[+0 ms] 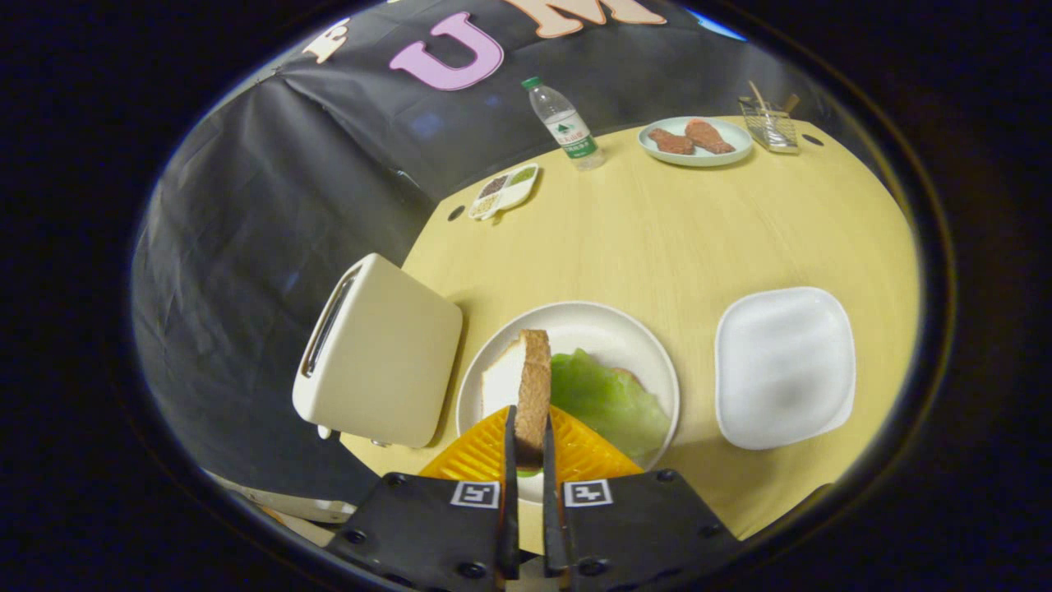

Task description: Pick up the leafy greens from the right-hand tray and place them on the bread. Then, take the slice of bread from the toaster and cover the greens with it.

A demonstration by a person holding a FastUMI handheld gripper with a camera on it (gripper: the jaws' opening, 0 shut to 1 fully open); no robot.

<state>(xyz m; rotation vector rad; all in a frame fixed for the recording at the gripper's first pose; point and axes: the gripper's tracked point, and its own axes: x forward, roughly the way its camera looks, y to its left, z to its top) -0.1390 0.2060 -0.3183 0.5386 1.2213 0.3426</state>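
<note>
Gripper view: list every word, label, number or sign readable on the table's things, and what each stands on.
No text reads clearly.
Water bottle: a green label with a tree-like logo; its print is too small to read.
Tongs, shut on the bread slice: two square black-and-white coded markers, a pattern and no words.

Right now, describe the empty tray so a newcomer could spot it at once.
Start at the yellow wooden table and find the round plate holding lettuce, just ahead of the tongs, which are shut on a bread slice. Beside that plate, opposite the toaster, lies the tray: white, square with rounded corners, nothing on it.
</note>
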